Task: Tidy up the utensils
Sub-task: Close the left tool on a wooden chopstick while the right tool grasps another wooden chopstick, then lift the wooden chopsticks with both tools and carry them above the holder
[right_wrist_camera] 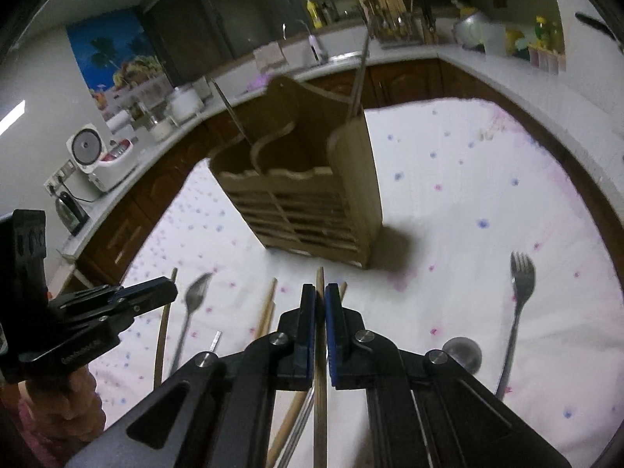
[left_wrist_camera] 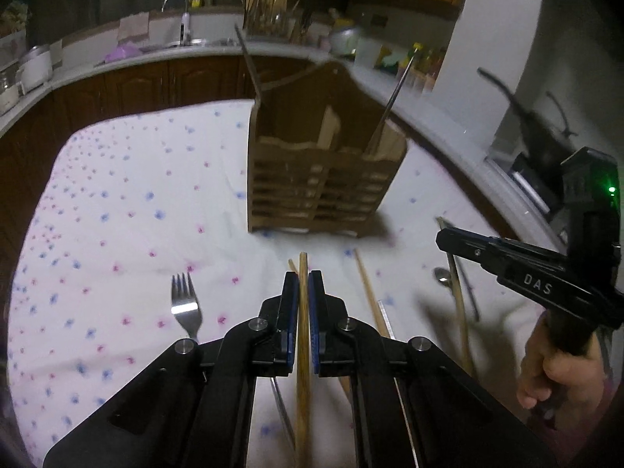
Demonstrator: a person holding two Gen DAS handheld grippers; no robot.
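Note:
A wooden utensil holder (left_wrist_camera: pixel 319 179) (right_wrist_camera: pixel 308 199) stands on the flowered cloth with two metal handles sticking up out of it. My left gripper (left_wrist_camera: pixel 303 277) is shut on a wooden chopstick (left_wrist_camera: pixel 302 355), lifted off the cloth in front of the holder. My right gripper (right_wrist_camera: pixel 320 289) is shut on another wooden chopstick (right_wrist_camera: pixel 320 397), also raised. Each gripper appears in the other's view, the right gripper (left_wrist_camera: pixel 442 236) and the left gripper (right_wrist_camera: pixel 169 288), each with its stick. Loose on the cloth lie a fork (left_wrist_camera: pixel 186 306), a second fork (right_wrist_camera: pixel 520 296), a spoon (right_wrist_camera: pixel 195 300) and more chopsticks (right_wrist_camera: pixel 267 312).
A round spoon bowl (right_wrist_camera: pixel 462 353) lies by my right gripper. A hand (left_wrist_camera: pixel 553 374) grips the right tool's handle. A curved kitchen counter (left_wrist_camera: pixel 128 62) with sink, rice cooker (right_wrist_camera: pixel 93 156) and bottles rings the table. A knife rack (left_wrist_camera: pixel 269 7) stands behind.

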